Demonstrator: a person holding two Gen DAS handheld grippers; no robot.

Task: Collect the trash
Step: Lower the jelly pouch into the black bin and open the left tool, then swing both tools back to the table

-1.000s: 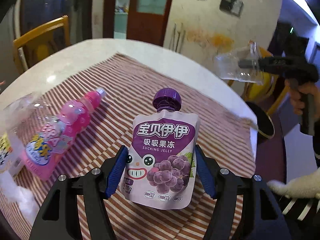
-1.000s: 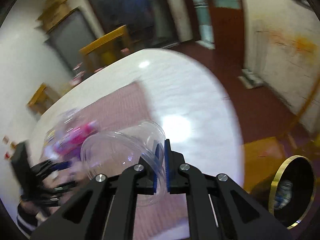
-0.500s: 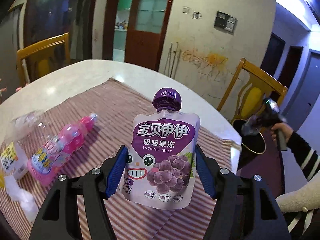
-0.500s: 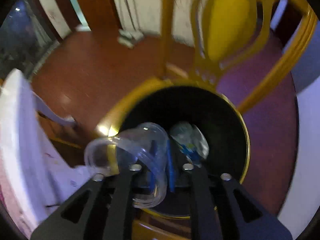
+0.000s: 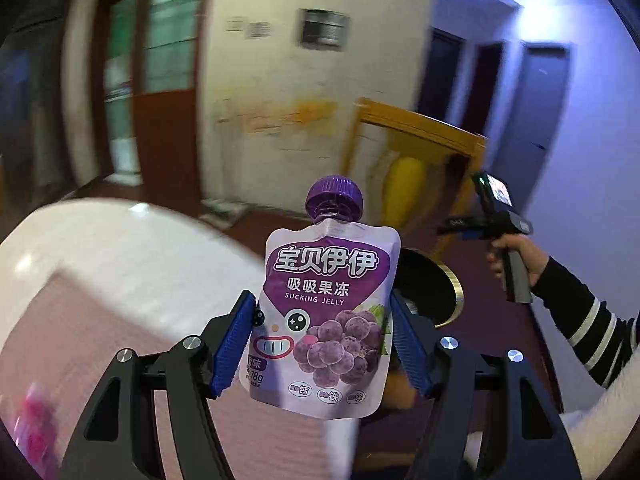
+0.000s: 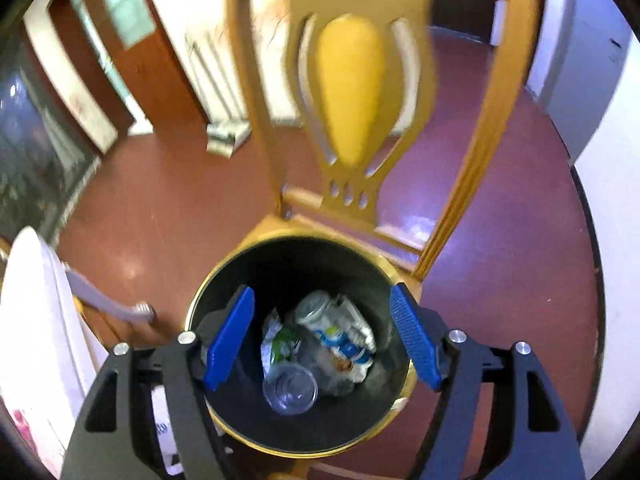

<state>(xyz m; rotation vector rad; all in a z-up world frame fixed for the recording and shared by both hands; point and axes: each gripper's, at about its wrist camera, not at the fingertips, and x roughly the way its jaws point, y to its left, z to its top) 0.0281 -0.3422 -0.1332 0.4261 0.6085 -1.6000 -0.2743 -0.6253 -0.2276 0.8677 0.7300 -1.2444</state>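
Note:
My left gripper (image 5: 322, 344) is shut on a purple grape jelly pouch (image 5: 326, 320) with a purple cap, held upright above the table's edge. The black trash bin with a gold rim (image 5: 452, 292) stands on the floor just behind the pouch. My right gripper (image 6: 322, 340) is open and empty, right above the bin (image 6: 404, 384). A clear plastic cup (image 6: 290, 388) lies inside the bin on cans and wrappers. The right gripper also shows in the left wrist view (image 5: 452, 228), held in a hand.
A round white table (image 5: 120, 248) with a striped pink cloth (image 5: 80, 340) is at the left. A pink bottle (image 5: 32, 436) lies at its lower left. A yellow wooden chair (image 6: 352, 112) stands behind the bin. Red floor surrounds them.
My right gripper opened and the clear cup dropped into the bin. My left gripper swung right with the pouch, from over the cloth toward the bin.

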